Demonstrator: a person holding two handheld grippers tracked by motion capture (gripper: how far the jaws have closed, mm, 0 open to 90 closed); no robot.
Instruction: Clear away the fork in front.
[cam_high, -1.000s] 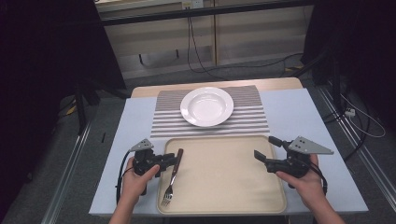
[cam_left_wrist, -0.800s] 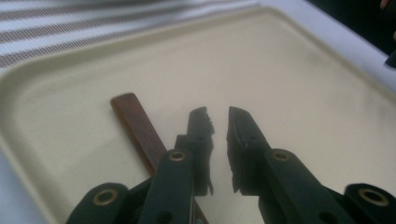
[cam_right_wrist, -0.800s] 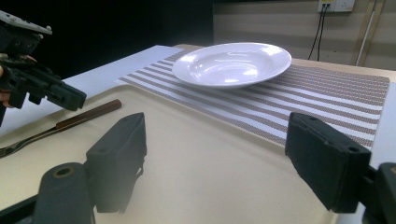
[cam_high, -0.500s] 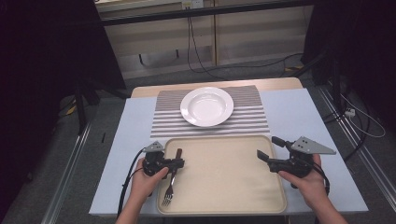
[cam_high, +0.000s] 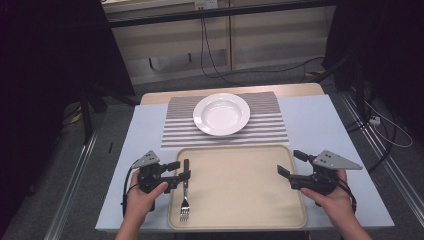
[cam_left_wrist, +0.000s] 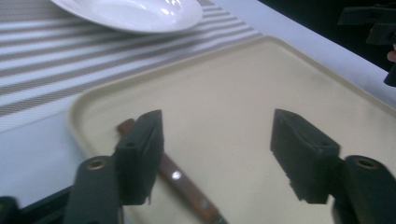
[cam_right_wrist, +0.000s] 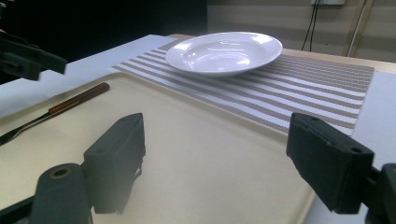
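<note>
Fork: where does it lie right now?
In the high view the fork lies flat along the left edge of the beige tray, tines toward the person, beside the left gripper, whose just-opened jaws stand over its wooden handle.

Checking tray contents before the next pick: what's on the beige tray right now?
One fork with a wooden handle lies flat along the tray's left edge. The left gripper, jaws just opened, hovers over the handle and covers part of it. The remaining tray surface is bare.
</note>
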